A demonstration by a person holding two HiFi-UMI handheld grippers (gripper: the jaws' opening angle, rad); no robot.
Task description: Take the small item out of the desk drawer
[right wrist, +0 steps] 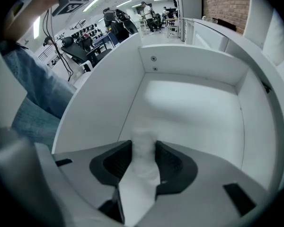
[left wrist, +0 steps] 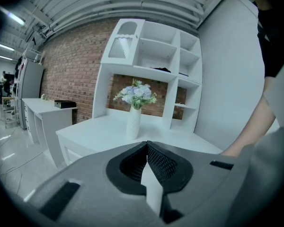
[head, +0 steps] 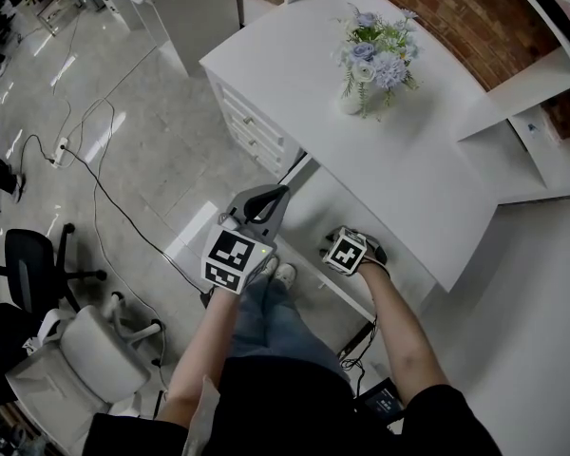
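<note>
Two grippers in view. Right gripper (right wrist: 143,146) points steeply down into the open white drawer (right wrist: 194,63) under the counter (head: 399,150). Its jaws pinch a small white item (right wrist: 144,161), with a pad against each side. Item is inside the drawer, between the jaws; cannot tell whether it touches the drawer floor. Left gripper (left wrist: 146,144) is held about level just beside the drawer's left corner, jaws pressed together with the tips meeting. Vase (head: 352,98) of pale flowers (head: 380,46) stands upright on the counter, well apart from the drawer. White shelf unit (left wrist: 151,56) stands behind it against a brick wall (left wrist: 75,74).
</note>
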